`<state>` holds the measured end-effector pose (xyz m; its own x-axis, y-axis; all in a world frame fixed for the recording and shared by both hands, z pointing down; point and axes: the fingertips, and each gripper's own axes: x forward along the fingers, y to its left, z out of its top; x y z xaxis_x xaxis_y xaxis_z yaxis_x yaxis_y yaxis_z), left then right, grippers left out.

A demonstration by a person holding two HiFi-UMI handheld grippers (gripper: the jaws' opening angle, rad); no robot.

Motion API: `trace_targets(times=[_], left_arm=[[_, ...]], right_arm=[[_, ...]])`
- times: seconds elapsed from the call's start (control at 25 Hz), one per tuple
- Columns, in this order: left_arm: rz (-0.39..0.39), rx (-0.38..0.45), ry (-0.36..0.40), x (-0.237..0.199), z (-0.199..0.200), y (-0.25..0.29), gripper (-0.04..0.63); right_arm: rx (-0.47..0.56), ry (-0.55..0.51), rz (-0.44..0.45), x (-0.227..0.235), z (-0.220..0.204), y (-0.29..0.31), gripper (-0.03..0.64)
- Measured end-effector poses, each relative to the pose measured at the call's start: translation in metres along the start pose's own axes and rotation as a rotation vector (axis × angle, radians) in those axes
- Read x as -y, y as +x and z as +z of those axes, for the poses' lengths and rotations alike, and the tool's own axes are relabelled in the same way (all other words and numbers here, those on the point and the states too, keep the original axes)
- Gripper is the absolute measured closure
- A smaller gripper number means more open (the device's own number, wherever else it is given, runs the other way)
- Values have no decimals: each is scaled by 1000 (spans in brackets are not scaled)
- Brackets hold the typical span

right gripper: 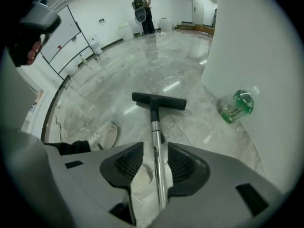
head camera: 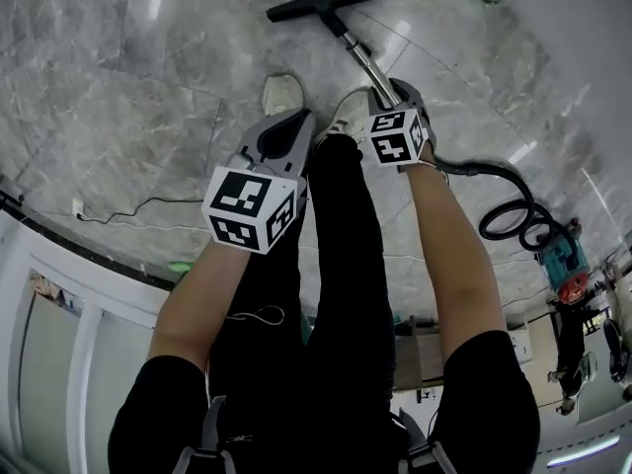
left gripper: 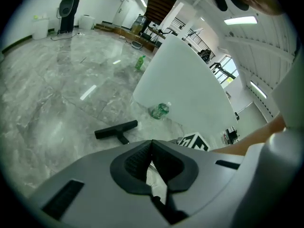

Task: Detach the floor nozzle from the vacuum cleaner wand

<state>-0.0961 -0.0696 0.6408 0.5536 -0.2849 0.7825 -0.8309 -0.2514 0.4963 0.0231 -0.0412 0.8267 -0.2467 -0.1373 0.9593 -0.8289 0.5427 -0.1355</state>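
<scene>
The black floor nozzle [head camera: 322, 3] lies on the marble floor, joined to a silver wand [head camera: 363, 59] that runs back toward me. In the right gripper view the nozzle [right gripper: 159, 101] sits straight ahead and the wand [right gripper: 156, 137] passes between the jaws. My right gripper [right gripper: 156, 163] is open, with a gap on each side of the wand; in the head view it [head camera: 403, 95] hangs over the wand's near end. My left gripper [head camera: 286, 126] is shut and empty above my shoes, its pads meeting [left gripper: 152, 158]. From there the nozzle [left gripper: 115, 129] lies ahead to the left.
A green bottle [right gripper: 236, 106] lies beside a white column [left gripper: 185, 84], right of the nozzle. The black hose [head camera: 513, 205] curls to the teal vacuum body [head camera: 563, 260] at right. My shoes [head camera: 281, 94] stand by the wand. A thin cable [head camera: 148, 205] runs along the left wall.
</scene>
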Motion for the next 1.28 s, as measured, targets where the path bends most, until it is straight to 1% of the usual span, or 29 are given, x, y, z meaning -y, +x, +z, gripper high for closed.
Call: trace_targets(times=[0.04,0.08,0.12,0.16,0.28,0.36,0.52,0.6,0.64,0.68,0.72,0.84,0.96,1.04,1.16,1.28], left_arm=[[2,-2,-11,-9,-9,3,586],[5,-5,-20,-19,-18,6,586],[8,-12,-25,-28,-26,9,586],[8,-21,-23,-38,-34,12,586],[4,-43,-15,-61,-50,16,586],[2,-53,-21,-74,-58,16,586],[12,-96,-26,-97,-74,12,586],[20,-110,-24,-109,-80,10,586],[22,-113,-26,-114,-83,9,586],[21,-110,-33,-117,-84,7,586],[18,-100,-48,-119,-83,6,586],[22,-56,-97,-120,-74,4,586],[24,-24,-94,-114,-56,5,586],[31,-10,-91,-109,-44,5,584],[34,8,-85,-94,-29,4,584],[26,18,-114,-71,-16,2,583]], right_arm=[[-21,-14,-5,2,-5,20,461],[-46,-35,-6,3,-9,41,421],[-75,-60,-5,4,-14,62,396],[-104,-87,-6,5,-19,82,384],[-170,-153,-13,9,-30,132,380],[-187,-171,-22,11,-35,156,382],[-256,-187,-27,12,-56,190,382],[-266,-200,-34,13,-58,199,383],[-261,-192,-36,13,-58,199,388],[-257,-175,-31,13,-58,197,416],[-257,-159,-21,11,-58,194,423],[-262,-155,11,2,-59,180,425],[-242,-153,25,-5,-53,160,426],[-208,-144,40,-13,-44,143,426],[-131,-142,87,-28,-22,107,426],[-74,-145,140,-42,0,61,428]])
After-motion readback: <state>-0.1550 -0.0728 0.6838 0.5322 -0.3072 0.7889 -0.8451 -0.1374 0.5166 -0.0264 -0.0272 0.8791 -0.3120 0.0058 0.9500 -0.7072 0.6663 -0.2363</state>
